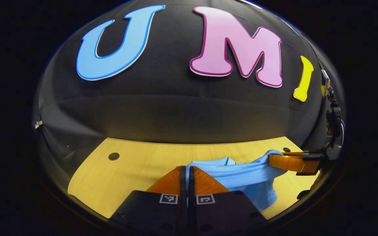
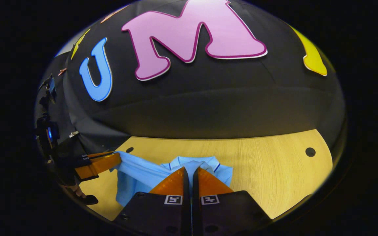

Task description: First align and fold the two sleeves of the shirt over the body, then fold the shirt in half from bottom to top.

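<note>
Shirt (image 1: 238, 175) fabric, light blue, hangs lifted between the two grippers above the wooden counter (image 1: 136, 170), stretched in a shallow band from one to the other with a loose fold drooping toward the counter near the right side of the left gripper view.

In the left gripper view the left gripper (image 1: 186, 168) has its two fingers pressed together with almost no gap, and the blue cloth starts right at their tips, so both fingers pinch an edge of the shirt. Farther off to the right in that view, the right gripper (image 1: 274, 160) also clamps the cloth at its tip, which the fabric wraps over.

In the right gripper view the right gripper (image 2: 189, 170) is likewise closed down to a thin slit, with a strip of shirt (image 2: 143, 178) caught between the fingers. Past the tips the collar (image 2: 205, 162), edged with a dark stripe, rests on the counter (image 2: 274, 170). At the left of that view the left gripper (image 2: 116, 159) holds the other corner, and the cloth sags below it.
</note>
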### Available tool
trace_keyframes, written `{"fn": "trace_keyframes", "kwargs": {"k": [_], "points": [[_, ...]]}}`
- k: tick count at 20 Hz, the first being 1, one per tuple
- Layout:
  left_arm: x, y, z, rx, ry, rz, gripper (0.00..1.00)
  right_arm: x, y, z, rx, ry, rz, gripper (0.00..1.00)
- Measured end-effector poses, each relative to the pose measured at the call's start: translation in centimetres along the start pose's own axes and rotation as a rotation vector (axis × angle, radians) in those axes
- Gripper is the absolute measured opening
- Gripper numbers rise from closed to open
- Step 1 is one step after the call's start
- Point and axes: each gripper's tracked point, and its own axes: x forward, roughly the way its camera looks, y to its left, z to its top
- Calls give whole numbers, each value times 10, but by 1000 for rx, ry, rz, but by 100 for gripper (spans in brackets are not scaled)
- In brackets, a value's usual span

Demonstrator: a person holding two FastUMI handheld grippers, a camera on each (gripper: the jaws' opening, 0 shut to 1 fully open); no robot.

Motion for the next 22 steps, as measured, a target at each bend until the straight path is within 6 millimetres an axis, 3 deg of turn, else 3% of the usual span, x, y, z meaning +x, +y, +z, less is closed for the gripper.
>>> {"fn": "trace_keyframes", "kwargs": {"k": [5, 9, 11, 13, 17, 19, 20, 21, 22], "points": [[71, 1, -11, 22, 2, -23, 6, 60, -24, 2, 5, -9, -69, 6], [113, -1, -23, -42, 27, -77, 6, 98, -51, 5, -41, 3, -148, 6], [129, 11, -39, 0, 68, -72, 6, 112, -52, 1, -50, 17, -156, 6], [143, 9, -47, 69, 95, -58, 6, 121, -54, -10, -64, 41, -160, 5], [151, 6, -54, 65, 109, -47, 6, 132, -59, -37, -115, 104, -186, 6], [149, 10, -62, 103, 142, -34, 12, 131, -61, -42, -135, 118, -204, 7], [148, 8, -63, 93, 150, -38, 17, 128, -62, -41, -141, 118, -213, 13], [143, 5, -60, 64, 148, -51, 37, 125, -66, -40, -137, 119, -224, 18], [138, 2, -56, 45, 137, -53, 57, 118, -62, -38, -127, 116, -223, 33]]}}
